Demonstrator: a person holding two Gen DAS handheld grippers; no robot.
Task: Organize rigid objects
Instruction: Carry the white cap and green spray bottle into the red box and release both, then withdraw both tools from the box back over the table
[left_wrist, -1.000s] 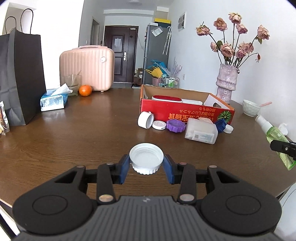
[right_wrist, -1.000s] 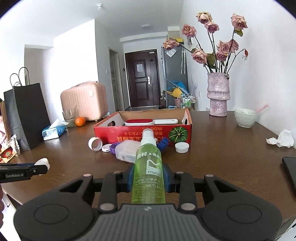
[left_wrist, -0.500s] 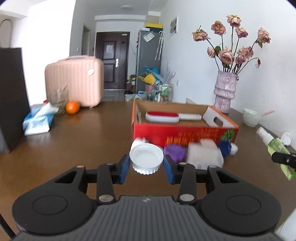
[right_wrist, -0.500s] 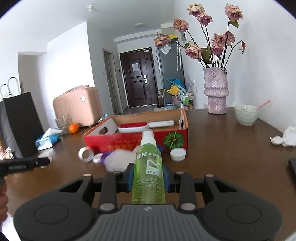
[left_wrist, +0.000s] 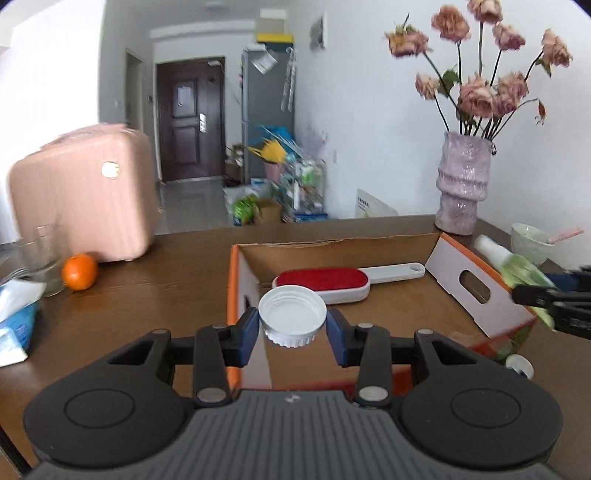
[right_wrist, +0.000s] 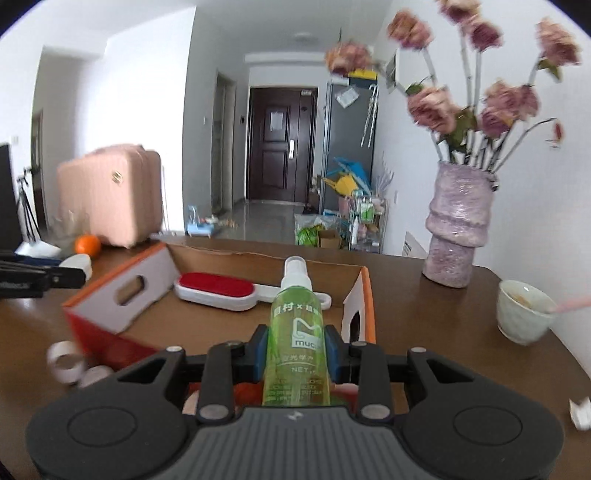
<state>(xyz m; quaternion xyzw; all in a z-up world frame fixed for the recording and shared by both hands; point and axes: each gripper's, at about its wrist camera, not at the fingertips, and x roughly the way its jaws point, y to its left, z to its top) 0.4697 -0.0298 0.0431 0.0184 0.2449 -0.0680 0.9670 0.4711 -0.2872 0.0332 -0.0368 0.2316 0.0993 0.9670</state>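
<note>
My left gripper (left_wrist: 292, 326) is shut on a white screw lid (left_wrist: 291, 315), held open side up over the near left corner of the red cardboard box (left_wrist: 480, 295). My right gripper (right_wrist: 297, 349) is shut on a green spray bottle (right_wrist: 297, 332) with a white nozzle, which points forward over the box's (right_wrist: 122, 295) near right part. Inside the box lies a red and white lint brush (left_wrist: 325, 282), also seen in the right wrist view (right_wrist: 218, 290). The bottle (left_wrist: 517, 269) and right gripper show at the left view's right edge.
On the brown table (left_wrist: 147, 295) stand a pink suitcase (left_wrist: 81, 192), an orange (left_wrist: 79, 271), a glass (left_wrist: 38, 254), a tissue pack (left_wrist: 14, 317), a purple vase with roses (right_wrist: 458, 229) and a white bowl (right_wrist: 522, 310). A tape roll (right_wrist: 66, 363) and small lids lie before the box.
Both grippers have moved forward across the table with their loads and now hang over the box. The loose items in front of the box have slipped below and behind the fingers.
</note>
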